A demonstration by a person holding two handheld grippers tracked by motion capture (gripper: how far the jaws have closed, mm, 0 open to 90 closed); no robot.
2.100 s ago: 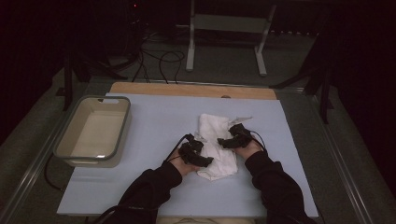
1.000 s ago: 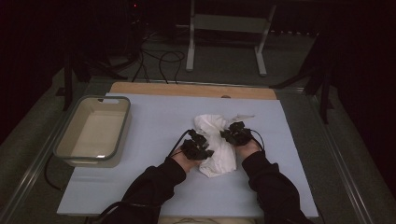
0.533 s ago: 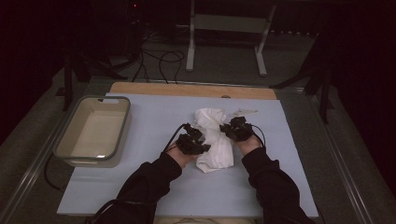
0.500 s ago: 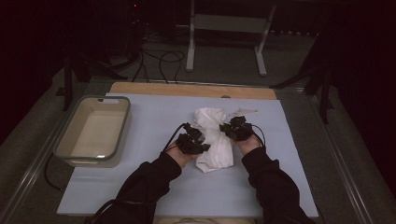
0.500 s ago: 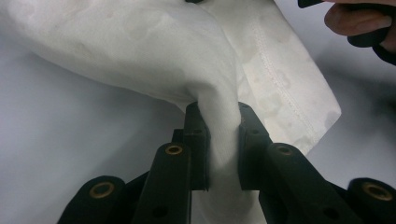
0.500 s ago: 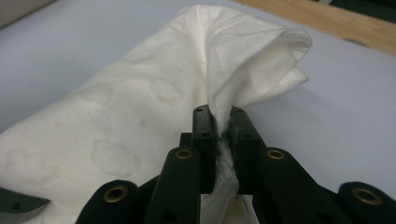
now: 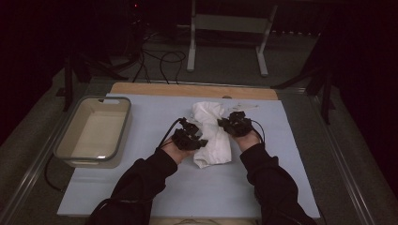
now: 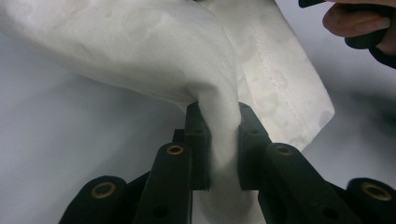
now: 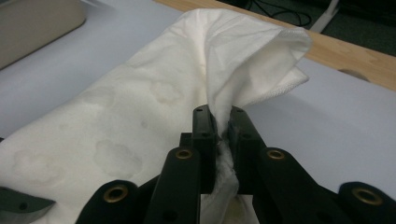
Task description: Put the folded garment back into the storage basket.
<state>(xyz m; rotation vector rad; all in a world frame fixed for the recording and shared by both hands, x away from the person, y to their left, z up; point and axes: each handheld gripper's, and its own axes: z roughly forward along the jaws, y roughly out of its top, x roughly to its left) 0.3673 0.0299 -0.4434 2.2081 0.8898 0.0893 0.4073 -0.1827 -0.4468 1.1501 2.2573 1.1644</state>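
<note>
Dark room, pale blue desk [image 7: 141, 187]: my left claw [image 8: 223, 140] and right claw [image 9: 220, 130] each pinch a fold of the white cloth [image 7: 212, 133] at mid-desk; soft, light, limp, best gripped at hemmed edges.

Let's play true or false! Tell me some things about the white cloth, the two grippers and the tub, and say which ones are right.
1. The left gripper pinches a fold of the white cloth between its jaws. True.
2. The right gripper is open and holds nothing. False: it is shut on the cloth too.
3. The cloth lies inside the tub. False: it lies on the pale blue mat, to the right of the tub.
4. The tub has nothing in it. True, as far as the high view shows.
5. The cloth is spread out flat. False: it is bunched into a long, rumpled bundle between the two grippers.
</note>
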